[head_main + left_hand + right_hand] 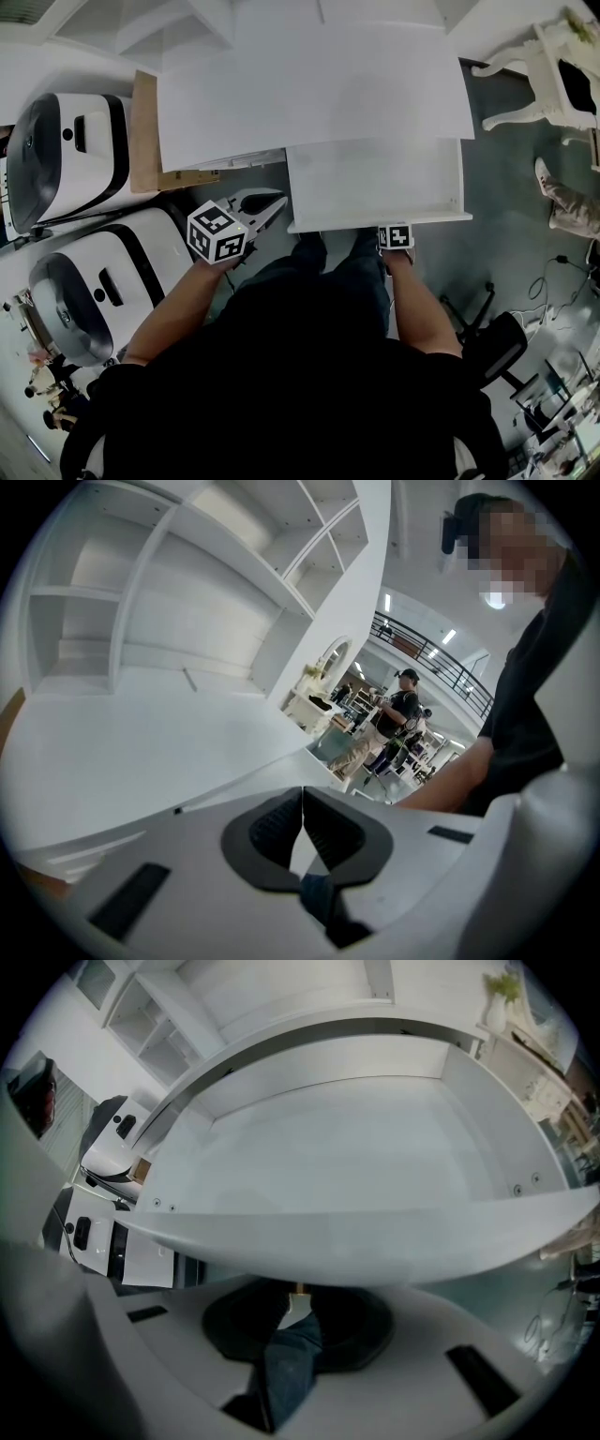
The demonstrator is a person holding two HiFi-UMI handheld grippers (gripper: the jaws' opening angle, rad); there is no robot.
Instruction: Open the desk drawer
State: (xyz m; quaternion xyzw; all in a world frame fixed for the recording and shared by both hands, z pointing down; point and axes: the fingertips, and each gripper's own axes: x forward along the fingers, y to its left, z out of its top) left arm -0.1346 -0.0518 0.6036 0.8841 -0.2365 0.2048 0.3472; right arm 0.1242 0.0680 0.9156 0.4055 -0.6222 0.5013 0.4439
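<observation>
The white desk (309,94) has its drawer (375,223) pulled out toward me, and the drawer's inside shows bare. My right gripper (298,1299) reaches under the drawer's front panel (375,1241), pointing steeply down, with its jaws closed on a small tan handle (298,1288). In the head view only its marker cube (395,236) shows at the drawer's front edge. My left gripper (270,202) hangs in the air left of the drawer. Its dark pads (281,827) meet at the tips with nothing between them.
Two white-and-black machines (66,155) (103,281) and a brown board (145,131) stand left of the desk. A white ornate chair (544,75) is at the back right and a black chair base (487,337) beside me. My legs (328,262) are below the drawer.
</observation>
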